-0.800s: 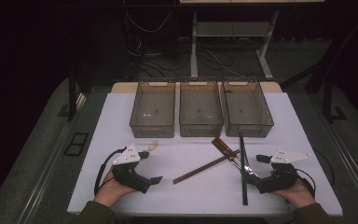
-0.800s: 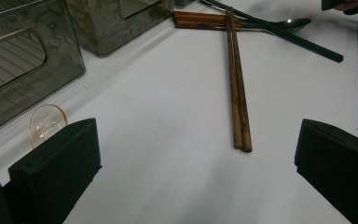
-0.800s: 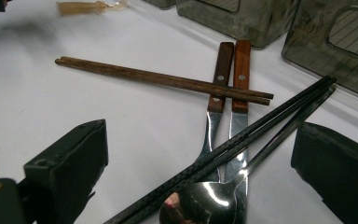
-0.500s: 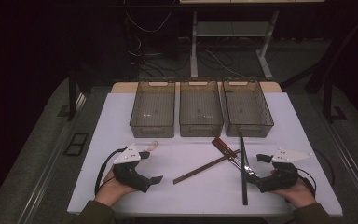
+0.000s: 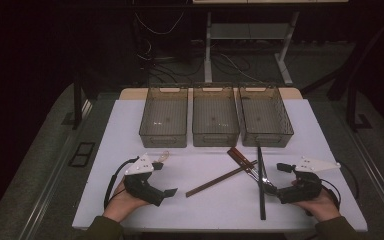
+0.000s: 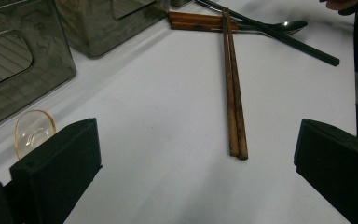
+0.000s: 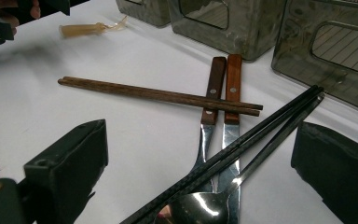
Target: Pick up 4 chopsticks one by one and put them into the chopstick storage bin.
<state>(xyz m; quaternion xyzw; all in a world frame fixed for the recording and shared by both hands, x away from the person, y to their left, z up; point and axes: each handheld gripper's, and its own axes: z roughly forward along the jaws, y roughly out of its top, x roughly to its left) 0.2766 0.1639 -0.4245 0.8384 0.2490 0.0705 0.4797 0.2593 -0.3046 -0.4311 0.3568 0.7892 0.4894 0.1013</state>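
Brown chopsticks (image 7: 158,95): wood, matt, faintly grained. Black chopsticks (image 7: 242,154): smooth, slight sheen. Spoon (image 7: 200,207): polished metal, mirror-bright. Knife handles (image 7: 223,84): varnished wood, riveted. Bins (image 5: 215,117): smoky translucent plastic, glossy. Table (image 5: 205,200): white, matt.

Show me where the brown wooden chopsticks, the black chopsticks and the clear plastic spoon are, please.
brown wooden chopsticks (image 6: 233,93): left gripper view, middle of the pair.
black chopsticks (image 7: 256,135): right gripper view, mid-shaft, over the cutlery.
clear plastic spoon (image 6: 30,130): left gripper view, its bowl.
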